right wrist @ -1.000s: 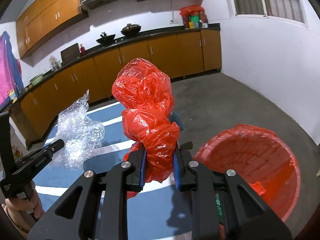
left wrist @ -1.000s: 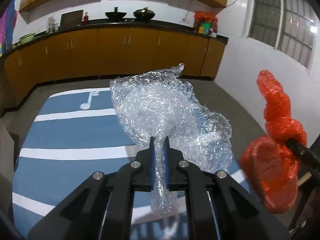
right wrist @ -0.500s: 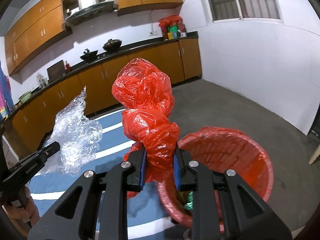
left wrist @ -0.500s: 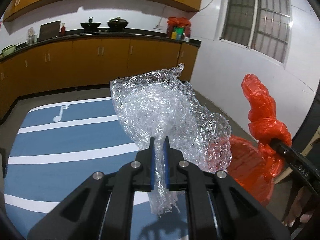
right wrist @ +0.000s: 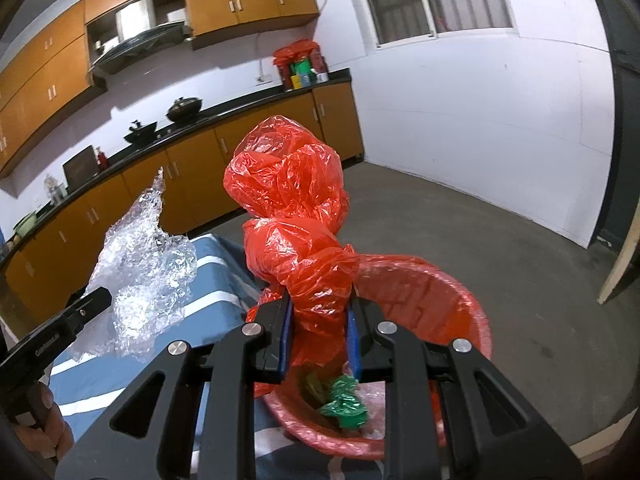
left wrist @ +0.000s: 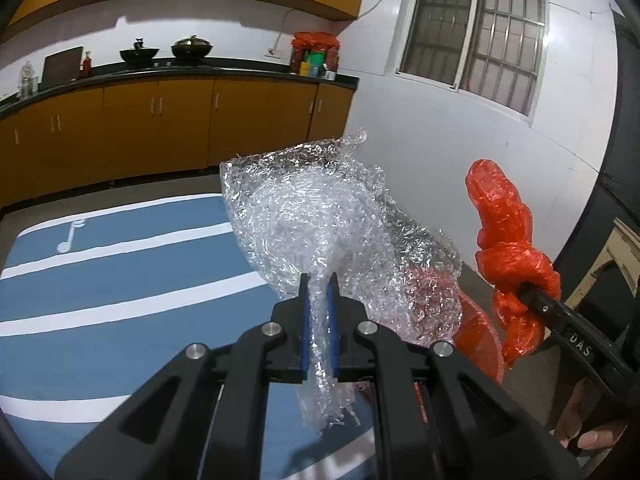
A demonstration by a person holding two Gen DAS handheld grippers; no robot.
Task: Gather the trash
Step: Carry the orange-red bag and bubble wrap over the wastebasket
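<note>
Left gripper [left wrist: 319, 284]: I see its pads clamped on a crumpled sheet of bubble wrap [left wrist: 320, 224], which billows up ahead of the fingertips
Right gripper [right wrist: 319, 304]: I find it clamped on a knotted red plastic bag [right wrist: 294, 216], held upright
Red bin [right wrist: 468, 304]: directly beneath the right gripper, beside the blue striped mat [left wrist: 120, 280]; green scrap [right wrist: 344, 404] lies inside

Right gripper [right wrist: 318, 322] clamping red plastic bag [right wrist: 294, 216], above red bin [right wrist: 448, 300]
</note>
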